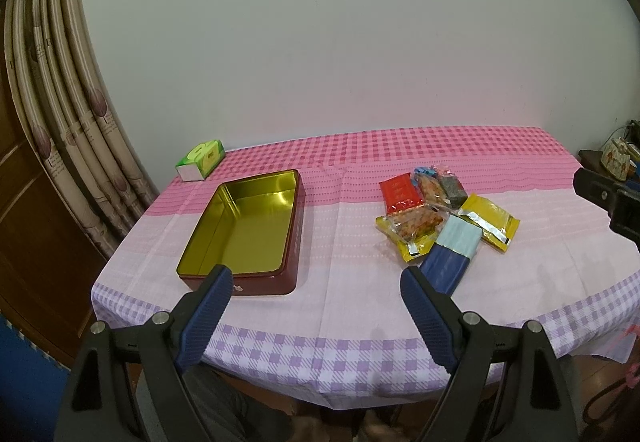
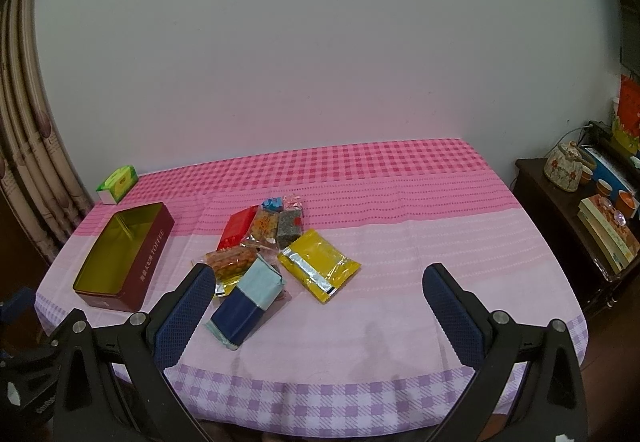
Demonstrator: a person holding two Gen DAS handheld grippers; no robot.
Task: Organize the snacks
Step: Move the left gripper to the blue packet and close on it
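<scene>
Left hand-held gripper [image 1: 316, 278] and right hand-held gripper [image 2: 320, 276] both stood wide apart, holding nothing, at the lower edge of their frames. The snack packets [image 2: 276, 250] lay heaped mid-desk [image 2: 400, 282], centre-left of the right wrist frame. The empty red tin [image 1: 240, 230] sat apart at left-centre of the left wrist frame, a green tissue box [image 1: 201, 159] above it.

Hidden and cut-off parts

The left gripper [image 1: 316, 278] finger covers the tin's [image 1: 294, 242] near corner; the navy-and-blue packet [image 2: 244, 300] overlaps the orange snack packet [image 2: 230, 262]; tin lettering is too small to read.
</scene>
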